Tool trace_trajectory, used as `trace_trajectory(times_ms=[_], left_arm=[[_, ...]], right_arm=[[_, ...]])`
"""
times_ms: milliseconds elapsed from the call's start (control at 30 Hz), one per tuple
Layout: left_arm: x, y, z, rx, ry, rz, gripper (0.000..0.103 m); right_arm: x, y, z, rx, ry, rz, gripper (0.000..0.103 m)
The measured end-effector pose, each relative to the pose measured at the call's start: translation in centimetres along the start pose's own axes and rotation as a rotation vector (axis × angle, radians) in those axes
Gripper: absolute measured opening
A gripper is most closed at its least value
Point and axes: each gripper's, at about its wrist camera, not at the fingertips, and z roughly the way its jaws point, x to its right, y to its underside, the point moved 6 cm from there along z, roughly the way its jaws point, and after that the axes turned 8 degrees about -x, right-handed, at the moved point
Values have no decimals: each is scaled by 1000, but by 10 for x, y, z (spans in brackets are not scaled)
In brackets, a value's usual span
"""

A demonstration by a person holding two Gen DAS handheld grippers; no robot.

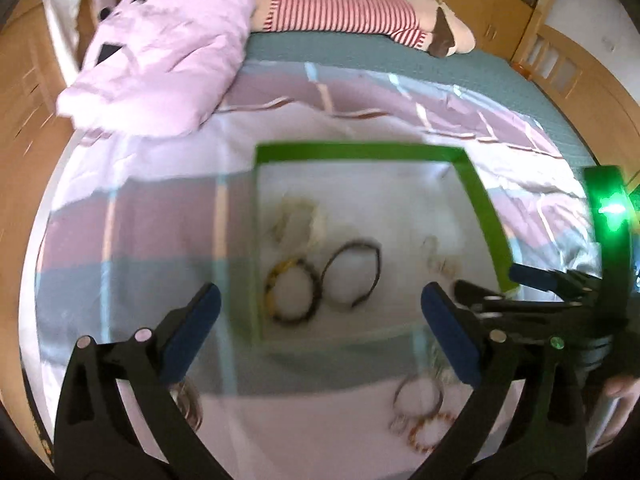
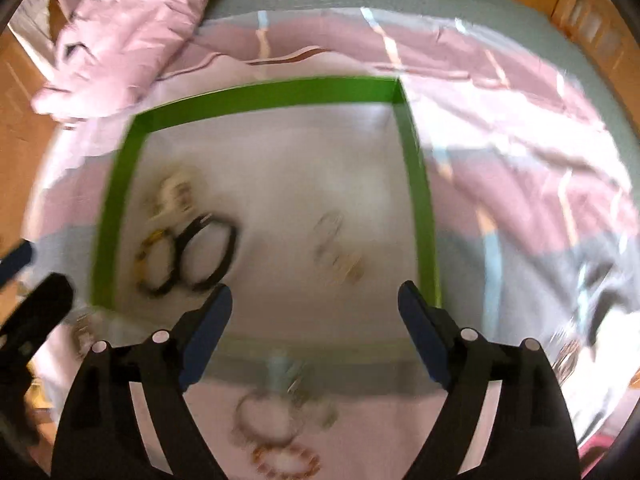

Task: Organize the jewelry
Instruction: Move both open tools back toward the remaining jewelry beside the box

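Bracelets (image 1: 420, 412) outside the green tray (image 1: 360, 151); both grippers, left gripper (image 1: 320, 336) and right gripper (image 2: 316, 332), gape empty.

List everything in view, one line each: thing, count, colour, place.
green box: one, green walls, white floor, on the bed
black bracelet: one, black, inside the box
yellow-and-black bracelet: one, inside the box, beside the black bracelet
pale jewelry: blurred heap, cream, inside the box, behind the bracelets
small pale pieces: blurred, count unclear, inside the box
loose bracelets: several, pale and orange, on the sheet before the box
pink duvet: one, bunched, far left
striped doll: one, red-white, far bed edge
left gripper: open
right gripper: open
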Motion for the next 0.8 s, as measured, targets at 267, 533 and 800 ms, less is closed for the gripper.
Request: trace_trajectory(times_ms=[267, 533, 800], left_arm=[[-50, 91, 7, -53, 4, -138, 101], [-54, 128, 28, -114, -18, -143, 101], [-43, 125, 18, -79, -10, -112, 101]], right_arm=[[20, 97, 10, -33, -108, 91, 90], [21, 149, 39, -108, -95, 72, 90], [-6, 154, 53, -123, -47, -22, 83]])
